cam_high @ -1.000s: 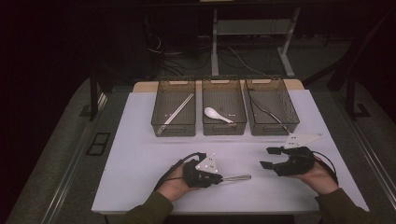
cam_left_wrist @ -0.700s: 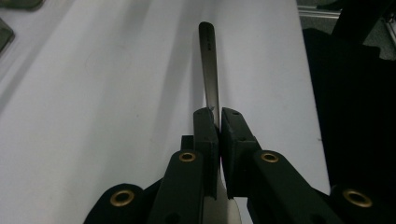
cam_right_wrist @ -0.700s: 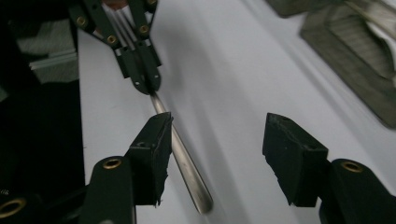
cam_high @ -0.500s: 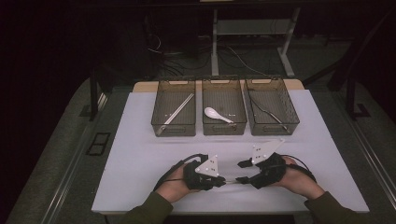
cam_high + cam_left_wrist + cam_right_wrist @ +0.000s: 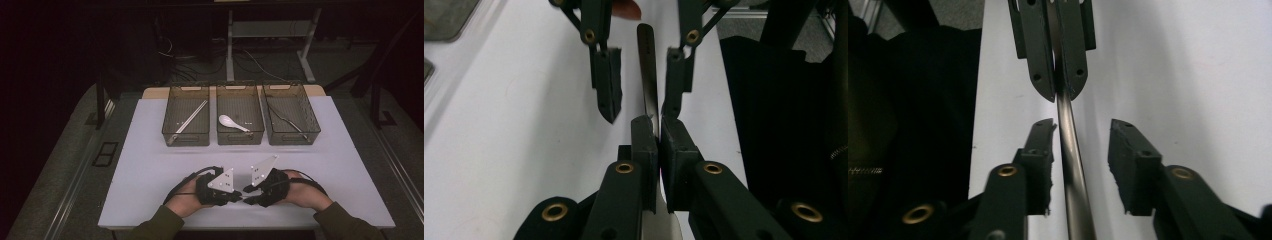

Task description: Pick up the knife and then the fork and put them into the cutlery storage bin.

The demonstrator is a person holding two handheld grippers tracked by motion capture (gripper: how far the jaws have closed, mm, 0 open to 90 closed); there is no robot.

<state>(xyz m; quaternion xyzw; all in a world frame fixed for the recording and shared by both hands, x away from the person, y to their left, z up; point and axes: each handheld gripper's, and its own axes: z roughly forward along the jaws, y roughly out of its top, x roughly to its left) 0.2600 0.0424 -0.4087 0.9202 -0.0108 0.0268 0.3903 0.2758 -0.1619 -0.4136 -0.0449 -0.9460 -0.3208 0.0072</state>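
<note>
My left gripper is shut on a slim metal utensil, which sticks out level past its tips. My right gripper faces it tip to tip, and the utensil's handle runs between the right fingers. Those jaws have just been closing, and a gap still shows on each side of the handle, narrower at the left finger. In the high view both grippers meet near the table's front edge, left gripper and right gripper.
Three clear bins stand in a row at the back of the white table: the left bin holds chopsticks, the middle one a white spoon, the right one a thin metal utensil. A dark sleeve lies close beside the grippers.
My right hand has moved left across the table to meet the left gripper, and its jaws have narrowed around the utensil's free end. The left hand has stayed put.
</note>
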